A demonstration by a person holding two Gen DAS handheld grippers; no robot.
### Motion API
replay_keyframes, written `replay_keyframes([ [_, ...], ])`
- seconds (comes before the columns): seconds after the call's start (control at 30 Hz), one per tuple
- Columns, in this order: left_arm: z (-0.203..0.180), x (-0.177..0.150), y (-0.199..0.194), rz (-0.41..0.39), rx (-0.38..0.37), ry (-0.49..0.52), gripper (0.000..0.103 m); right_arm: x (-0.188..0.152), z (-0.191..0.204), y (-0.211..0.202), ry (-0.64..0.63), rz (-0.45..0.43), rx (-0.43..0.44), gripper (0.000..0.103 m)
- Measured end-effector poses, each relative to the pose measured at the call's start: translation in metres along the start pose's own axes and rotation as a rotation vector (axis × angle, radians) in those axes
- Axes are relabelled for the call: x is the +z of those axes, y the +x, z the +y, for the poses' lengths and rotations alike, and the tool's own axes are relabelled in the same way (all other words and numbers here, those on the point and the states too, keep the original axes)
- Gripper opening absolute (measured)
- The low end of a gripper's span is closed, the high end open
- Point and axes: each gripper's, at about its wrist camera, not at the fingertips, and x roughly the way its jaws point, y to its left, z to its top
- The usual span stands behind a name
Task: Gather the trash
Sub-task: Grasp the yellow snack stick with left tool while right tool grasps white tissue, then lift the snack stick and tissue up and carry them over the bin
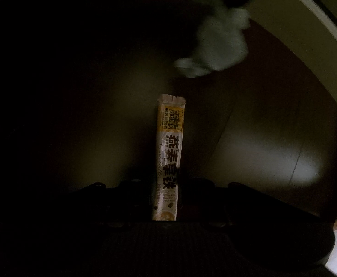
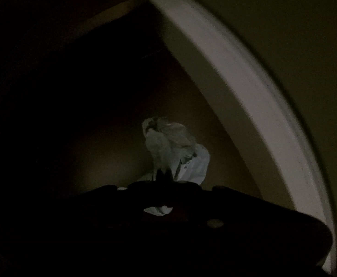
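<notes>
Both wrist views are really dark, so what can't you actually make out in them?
- Left wrist view: the left gripper fingers are lost in shadow around the yellow-and-white stick sachet.
- Left wrist view: the pale wad above is motion-blurred.
- Right wrist view: the crumpled white paper wrapper has unreadable small print; the right gripper is silhouetted.

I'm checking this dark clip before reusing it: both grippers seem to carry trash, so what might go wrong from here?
1. The left gripper pinches the long sachet only near its lower end, so it may swing or slip out.
2. The right gripper holds the crumpled paper by a small fold, so the wad might tear free.
3. The same wad shows blurred close above the sachet in the left view, so the two loads might collide.
</notes>
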Motion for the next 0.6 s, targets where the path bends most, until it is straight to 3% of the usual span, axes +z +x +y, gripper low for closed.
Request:
replay_keyframes([
  [0.17, 0.008, 0.007, -0.033, -0.034, -0.019, -0.053, 0.018, -0.023, -0.022, -0.051, 0.083, -0.041, 0.009, 0.000],
  [0.33, 0.018, 0.013, -0.080, -0.085, -0.053, -0.103, 0.018, -0.043, -0.018, -0.103, 0.118, -0.091, 0.023, 0.000],
  [0.6, 0.024, 0.019, -0.222, -0.285, -0.080, -0.096, 0.018, -0.056, 0.004, -0.223, 0.070, -0.251, 0.045, 0.000],
])
